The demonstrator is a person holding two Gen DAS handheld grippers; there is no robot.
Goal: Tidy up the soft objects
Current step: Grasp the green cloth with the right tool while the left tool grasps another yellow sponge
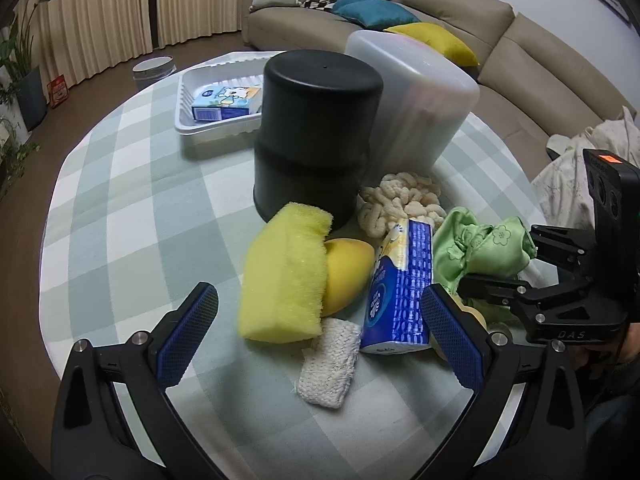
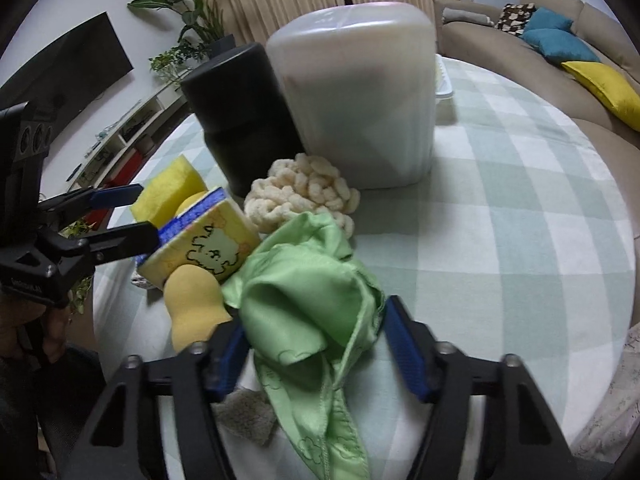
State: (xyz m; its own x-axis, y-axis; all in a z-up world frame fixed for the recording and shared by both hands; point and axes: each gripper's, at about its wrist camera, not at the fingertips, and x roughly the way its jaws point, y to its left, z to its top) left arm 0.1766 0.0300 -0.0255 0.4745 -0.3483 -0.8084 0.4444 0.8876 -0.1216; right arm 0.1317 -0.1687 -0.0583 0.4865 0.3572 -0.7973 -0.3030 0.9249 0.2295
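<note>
1. In the left wrist view, we see our left tool (image 1: pixel 320 320) standing released, its two blue pads spread wide with nothing pressed between them. The pile of soft things lies straight ahead on the checked bench (image 1: pixel 132 208): the yellow sponge (image 1: pixel 284 276), the tissue pack (image 1: pixel 400 292) and a small knitted pad (image 1: pixel 328 364) all sit in the gap ahead of the pads, the sponge leaning toward the left pad and the pack close beside the right one. Behind them stand the black bin (image 1: pixel 316 128) and the frosted bin (image 1: pixel 416 96) (both upside down), and a white tray (image 1: pixel 188 116) farther back holds another tissue pack.

2. In the right wrist view, the right tool (image 2: pixel 312 356) straddles the green cloth (image 2: pixel 304 304); the crumpled bulk fills the space between the pads. The left pad is against the fabric, while the right pad sits at the cloth's edge, and we cannot tell whether the grip is firm yet. The cloth's long axis runs toward the camera, its tail trailing down between the tool's arms. We judge the right hand the nearer one for this cloth; the left tool (image 2: pixel 140 216) is at the tissue pack (image 2: pixel 208 236), beside a yellow gourd-shaped sponge (image 2: pixel 196 312) and a cream chenille bundle (image 2: pixel 300 196).
</note>
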